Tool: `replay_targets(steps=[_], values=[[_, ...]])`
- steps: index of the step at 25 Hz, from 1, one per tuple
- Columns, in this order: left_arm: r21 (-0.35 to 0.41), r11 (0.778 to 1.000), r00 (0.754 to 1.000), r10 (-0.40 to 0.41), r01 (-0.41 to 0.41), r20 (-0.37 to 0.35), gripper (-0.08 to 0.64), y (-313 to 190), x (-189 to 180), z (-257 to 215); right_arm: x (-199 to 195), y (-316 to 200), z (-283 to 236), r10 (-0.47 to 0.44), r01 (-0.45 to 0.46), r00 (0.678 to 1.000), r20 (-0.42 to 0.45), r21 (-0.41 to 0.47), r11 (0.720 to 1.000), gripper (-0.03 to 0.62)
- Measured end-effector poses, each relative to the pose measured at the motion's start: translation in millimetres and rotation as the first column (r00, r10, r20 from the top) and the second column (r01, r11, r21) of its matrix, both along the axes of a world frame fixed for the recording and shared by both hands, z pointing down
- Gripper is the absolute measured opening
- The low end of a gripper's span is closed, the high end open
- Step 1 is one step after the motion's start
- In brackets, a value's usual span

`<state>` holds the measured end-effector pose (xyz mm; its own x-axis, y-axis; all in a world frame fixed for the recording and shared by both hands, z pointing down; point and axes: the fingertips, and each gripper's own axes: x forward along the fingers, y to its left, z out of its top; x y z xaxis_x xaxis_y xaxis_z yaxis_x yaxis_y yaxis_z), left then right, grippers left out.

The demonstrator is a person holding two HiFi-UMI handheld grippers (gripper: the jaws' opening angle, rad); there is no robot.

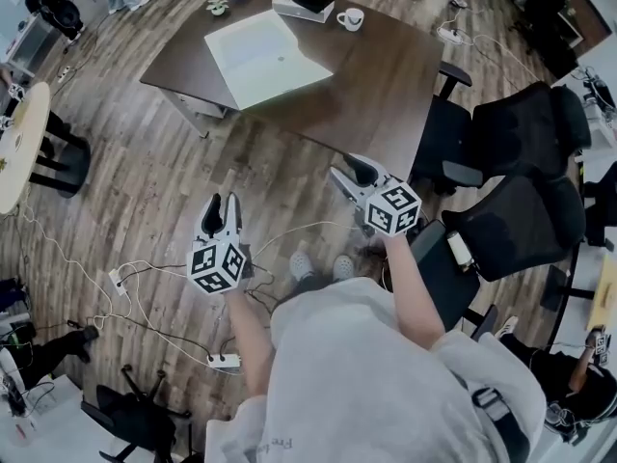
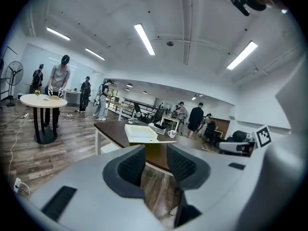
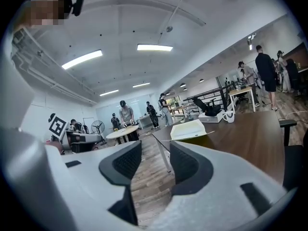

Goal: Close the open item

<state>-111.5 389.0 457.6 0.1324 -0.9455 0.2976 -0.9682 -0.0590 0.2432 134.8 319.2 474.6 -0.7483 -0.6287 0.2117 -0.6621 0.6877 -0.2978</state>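
**While both grippers hang open, the laptop sits untouched on the table**

Since the person stands back from the brown table [image 1: 376, 85], neither gripper is at it. Left gripper [image 1: 221, 204]: well short of the table's near edge, jaws apart, only floor and the table showing in the gap. Right gripper [image 1: 347, 170]: closer to the table's near edge but not touching it, jaws also apart with nothing in them. Both point toward the table.

White laptop [image 1: 268, 58]: on the table's left half, lid back with a small logo dot facing up toward the person. In the gripper views the lid looks slightly raised off the base, though how far it is raised is not clear.

White mug [image 1: 350, 18]: at the table's far edge, beyond the laptop. White box [image 1: 289, 6]: just beside the mug at the same far edge, with a black thing [image 1: 313, 1] lying in it.

Black office chairs [image 1: 525, 128]: along the table's right side. Round pale table [image 1: 21, 143]: well apart from the brown table, off to its left. Power strip [image 1: 224, 361] with white cables: on the wood floor on the table's near side, by the person.
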Motion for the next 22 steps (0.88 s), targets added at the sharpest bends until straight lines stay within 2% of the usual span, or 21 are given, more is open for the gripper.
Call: replay_targets(steps=[5, 8, 14, 22], values=[[0.007, 0.999, 0.999, 0.039, -0.039, -0.009, 0.133, -12.5, -21.6, 7.4, -39.2, -11.6, 8.1, -0.016, 0.018, 0.998, 0.055, -0.037, 0.999, 0.213], [0.007, 0.999, 0.999, 0.039, -0.039, -0.014, 0.14, -19.5, -34.5, 12.4, -54.1, -14.6, 12.9, -0.024, 0.026, 0.999, 0.048, -0.041, 0.999, 0.222], [-0.026, 0.998, 0.997, 0.062, -0.063, -0.034, 0.14, -28.2, -35.7, 34.9, -53.9, -19.8, 23.0, 0.013, -0.01, 0.998, 0.059, -0.049, 0.999, 0.218], [-0.016, 0.999, 0.999, 0.046, -0.046, 0.008, 0.14, -41.4, -43.5, 39.7, -64.2, -36.3, 26.7, 0.006, -0.005, 0.993, 0.115, -0.01, 1.0, 0.213]])
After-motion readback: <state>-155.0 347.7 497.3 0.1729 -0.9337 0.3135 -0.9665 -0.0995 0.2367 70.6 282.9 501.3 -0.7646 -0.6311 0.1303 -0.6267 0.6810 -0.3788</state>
